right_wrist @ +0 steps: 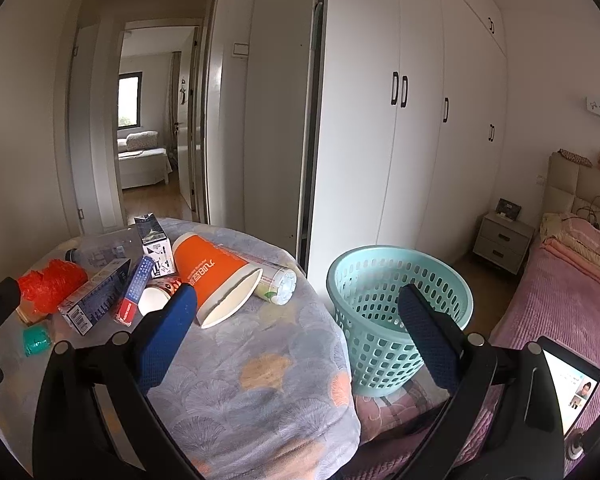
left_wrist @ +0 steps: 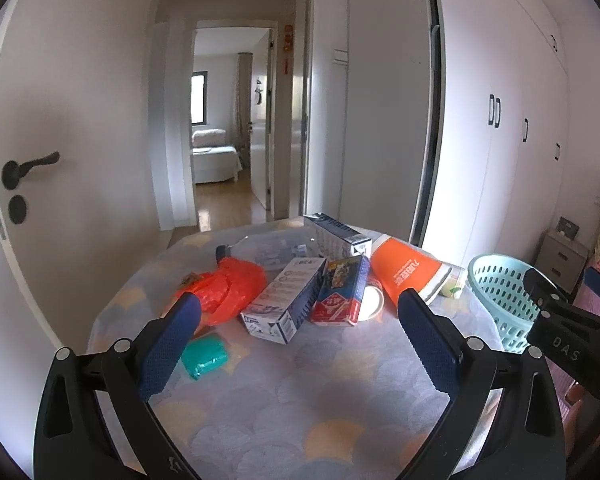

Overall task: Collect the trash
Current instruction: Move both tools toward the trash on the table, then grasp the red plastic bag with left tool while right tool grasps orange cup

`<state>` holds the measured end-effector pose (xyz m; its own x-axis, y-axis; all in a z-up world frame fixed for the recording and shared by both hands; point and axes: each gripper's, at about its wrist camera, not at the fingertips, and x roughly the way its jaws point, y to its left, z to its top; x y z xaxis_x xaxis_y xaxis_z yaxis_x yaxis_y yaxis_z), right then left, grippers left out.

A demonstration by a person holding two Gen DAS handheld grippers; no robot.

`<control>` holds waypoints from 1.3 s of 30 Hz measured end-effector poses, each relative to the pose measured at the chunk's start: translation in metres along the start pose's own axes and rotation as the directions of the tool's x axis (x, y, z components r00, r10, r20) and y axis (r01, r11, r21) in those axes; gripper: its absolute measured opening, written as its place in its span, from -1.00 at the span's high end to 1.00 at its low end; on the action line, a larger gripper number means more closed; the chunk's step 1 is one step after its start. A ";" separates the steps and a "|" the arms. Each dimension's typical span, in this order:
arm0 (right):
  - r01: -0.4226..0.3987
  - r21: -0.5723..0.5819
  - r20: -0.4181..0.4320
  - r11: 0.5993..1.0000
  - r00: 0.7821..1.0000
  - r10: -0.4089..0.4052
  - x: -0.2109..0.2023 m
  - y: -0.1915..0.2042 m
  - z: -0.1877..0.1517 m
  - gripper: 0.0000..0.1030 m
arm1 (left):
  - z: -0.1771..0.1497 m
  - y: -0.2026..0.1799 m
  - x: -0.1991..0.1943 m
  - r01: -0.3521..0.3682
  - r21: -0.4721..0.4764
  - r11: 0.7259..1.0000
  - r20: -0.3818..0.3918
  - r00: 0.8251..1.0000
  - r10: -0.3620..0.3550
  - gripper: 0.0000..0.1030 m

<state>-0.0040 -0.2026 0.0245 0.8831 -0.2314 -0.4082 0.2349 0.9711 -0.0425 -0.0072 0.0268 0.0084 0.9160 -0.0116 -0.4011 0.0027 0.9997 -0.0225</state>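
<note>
Both grippers (left_wrist: pixel 300 300) (right_wrist: pixel 298 300) level, jaws wide.

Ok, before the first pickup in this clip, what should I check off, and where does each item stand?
1. Left tool open and holding nothing: ok.
2. Right tool open and holding nothing: ok.
3. Basket upright, mouth unobstructed, beside the table: ok.
4. Basket empty: cannot tell, its bottom is hidden.
5. Trash free to grasp: not ok for all; the white-blue box and red-blue carton lean together in the pile, while the orange cup lies on its side at the pile's edge.
6. Small green item lies apart from the pile: ok.
</note>
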 end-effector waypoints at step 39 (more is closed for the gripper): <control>-0.083 -0.013 -0.020 0.996 0.996 0.083 0.015 0.011 0.004 -0.41 | 0.016 0.127 0.002 -0.168 -0.167 0.971 -0.021 0.986 0.167 -0.85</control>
<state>0.0128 -0.1959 0.0213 0.8914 -0.1491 -0.4281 0.1555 0.9876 -0.0202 0.0014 0.1543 0.0197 0.8947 0.1550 -0.4188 -0.2184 0.9699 -0.1076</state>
